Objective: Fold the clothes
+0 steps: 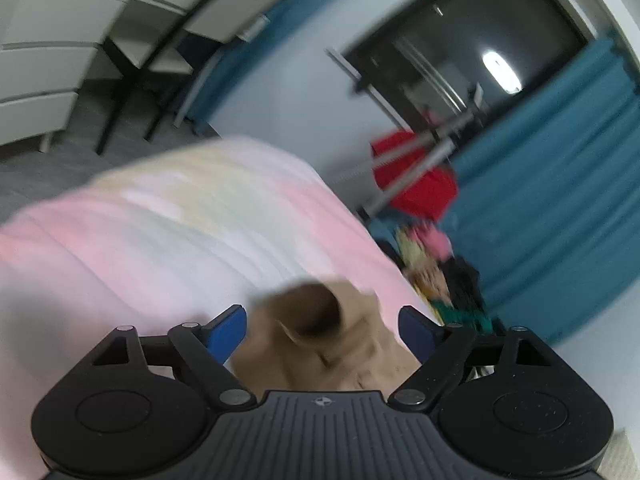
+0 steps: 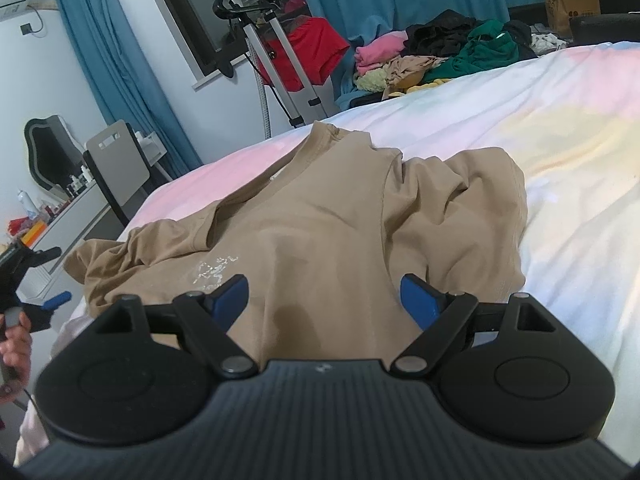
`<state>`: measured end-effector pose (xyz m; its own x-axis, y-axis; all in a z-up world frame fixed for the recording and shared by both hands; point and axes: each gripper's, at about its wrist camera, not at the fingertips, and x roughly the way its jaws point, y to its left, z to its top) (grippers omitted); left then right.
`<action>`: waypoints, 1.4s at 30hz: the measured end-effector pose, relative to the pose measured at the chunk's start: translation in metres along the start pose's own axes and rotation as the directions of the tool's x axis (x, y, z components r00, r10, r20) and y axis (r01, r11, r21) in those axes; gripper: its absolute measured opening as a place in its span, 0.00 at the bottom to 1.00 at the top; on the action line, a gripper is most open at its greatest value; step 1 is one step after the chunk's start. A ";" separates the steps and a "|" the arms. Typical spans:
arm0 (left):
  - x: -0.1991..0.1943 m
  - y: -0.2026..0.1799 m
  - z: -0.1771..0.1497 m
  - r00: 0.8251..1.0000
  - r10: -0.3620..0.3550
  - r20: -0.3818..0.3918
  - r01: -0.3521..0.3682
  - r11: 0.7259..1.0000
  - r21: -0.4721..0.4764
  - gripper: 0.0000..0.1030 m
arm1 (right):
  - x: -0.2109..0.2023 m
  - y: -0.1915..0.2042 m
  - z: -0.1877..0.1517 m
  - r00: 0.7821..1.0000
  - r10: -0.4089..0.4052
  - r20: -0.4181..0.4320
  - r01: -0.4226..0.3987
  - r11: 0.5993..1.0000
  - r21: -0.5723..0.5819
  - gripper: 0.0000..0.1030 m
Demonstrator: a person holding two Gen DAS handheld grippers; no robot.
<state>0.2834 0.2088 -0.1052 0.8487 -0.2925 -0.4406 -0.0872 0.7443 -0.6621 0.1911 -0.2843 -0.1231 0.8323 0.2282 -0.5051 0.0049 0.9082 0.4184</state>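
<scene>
One tan t-shirt lies crumpled on the bed, spread out ahead of the right claw and running under it. Neckline at the far end, away from the claw. Two sleeves visible: one bunched ahead and right of the claw, one slumped ahead and left toward the bed edge. Faint white print on the chest, just ahead of the claw's left finger; it's cracked and I can't read it. Fabric wrinkled, not flat, no clean fold showing.

Right claw: two blue pads spread wide, shirt cloth seen between them but neither pad pressing on it. Gripping nothing.

Left claw: view heavily motion-blurred. Its two blue pads also stand wide apart. A tan lump of the t-shirt sits between and just ahead of them; contact can't be judged through the blur, no clamping seen. The same left claw shows at the far left edge of the right wrist view, held in one hand, beside the shirt's left sleeve.

Far ahead and right of the right claw, past the bed: one pile of mixed clothes, pink, green, black, yellowish. One red garment hangs on a metal stand ahead and left.
</scene>
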 end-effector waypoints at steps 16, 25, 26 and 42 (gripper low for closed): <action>0.028 -0.025 0.032 0.938 0.314 0.145 -0.320 0.947 0.023 0.08 | -0.008 -0.016 0.015 0.999 -0.015 0.048 0.013 0.999 0.031 0.82; 0.044 -0.054 0.011 0.848 0.503 0.166 -0.530 0.793 0.302 0.43 | -0.026 -0.042 0.032 0.992 -0.063 0.107 0.054 0.995 0.088 0.82; 0.038 -0.058 0.009 0.851 0.497 0.171 -0.525 0.797 0.297 0.47 | -0.029 -0.045 0.033 0.992 -0.064 0.110 0.054 0.994 0.091 0.82; -0.148 -0.139 -0.177 0.970 0.231 0.071 -0.238 0.864 0.444 0.81 | -0.047 -0.101 0.039 0.998 -0.038 0.050 0.023 0.963 0.270 0.73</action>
<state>0.0782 0.0422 -0.0550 0.8407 -0.0692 -0.5370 -0.0456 0.9792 -0.1976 0.1732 -0.4003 -0.1121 0.8582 0.1758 -0.4823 0.1737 0.7847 0.5950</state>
